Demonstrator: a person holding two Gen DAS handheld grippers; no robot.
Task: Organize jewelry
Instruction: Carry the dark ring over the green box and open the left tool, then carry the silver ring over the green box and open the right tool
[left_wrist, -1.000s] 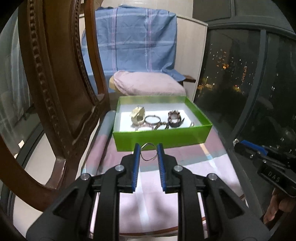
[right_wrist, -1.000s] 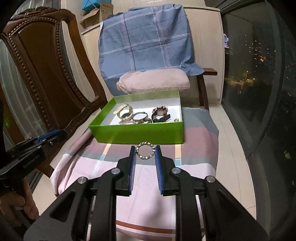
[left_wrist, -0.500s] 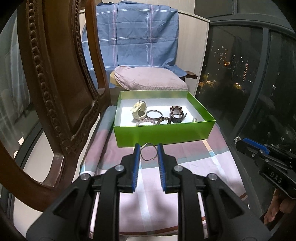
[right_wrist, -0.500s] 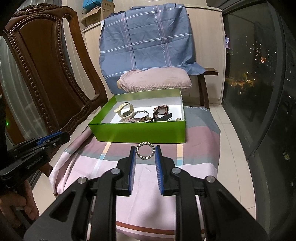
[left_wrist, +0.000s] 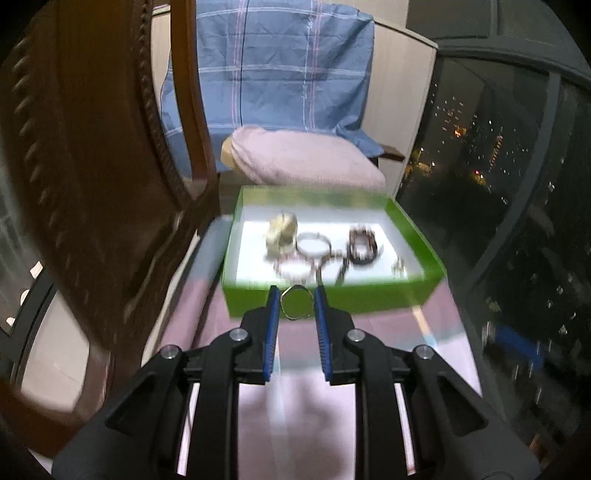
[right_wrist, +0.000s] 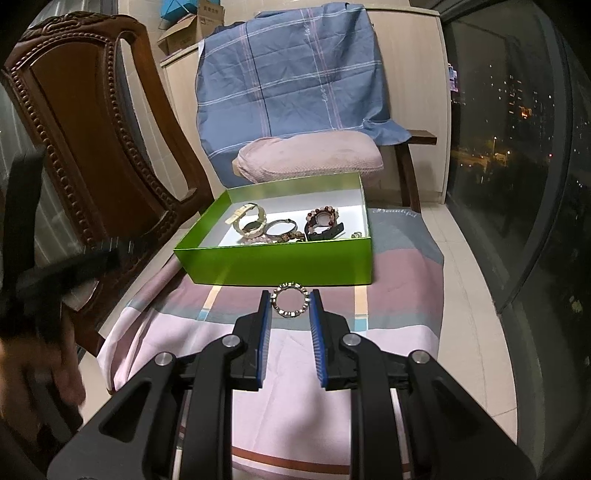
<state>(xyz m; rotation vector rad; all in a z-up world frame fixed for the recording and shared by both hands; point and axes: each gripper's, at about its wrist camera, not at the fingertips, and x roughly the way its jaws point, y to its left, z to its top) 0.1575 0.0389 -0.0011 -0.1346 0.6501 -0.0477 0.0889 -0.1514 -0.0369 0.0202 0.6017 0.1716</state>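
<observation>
A green box (left_wrist: 332, 299) (right_wrist: 280, 264) with a white floor stands on a striped cloth and holds several bracelets and watches (left_wrist: 317, 247) (right_wrist: 284, 227). My left gripper (left_wrist: 295, 301) is shut on a thin wire bangle (left_wrist: 297, 318) and holds it just before the box's near wall. My right gripper (right_wrist: 290, 299) is shut on a studded silver bracelet (right_wrist: 290, 313), held above the cloth short of the box. The left gripper body shows blurred at the left edge of the right wrist view (right_wrist: 55, 273).
A carved wooden chair back (right_wrist: 85, 122) stands left of the box. Behind it a pink cushion (right_wrist: 310, 155) lies under a blue plaid cloth (right_wrist: 291, 70). A dark glass window (right_wrist: 517, 147) runs along the right. The striped cloth (right_wrist: 303, 406) drapes over the seat.
My left gripper has moved forward and up toward the box with the bangle; its view is motion-blurred. The right gripper has held nearly still with its bracelet.
</observation>
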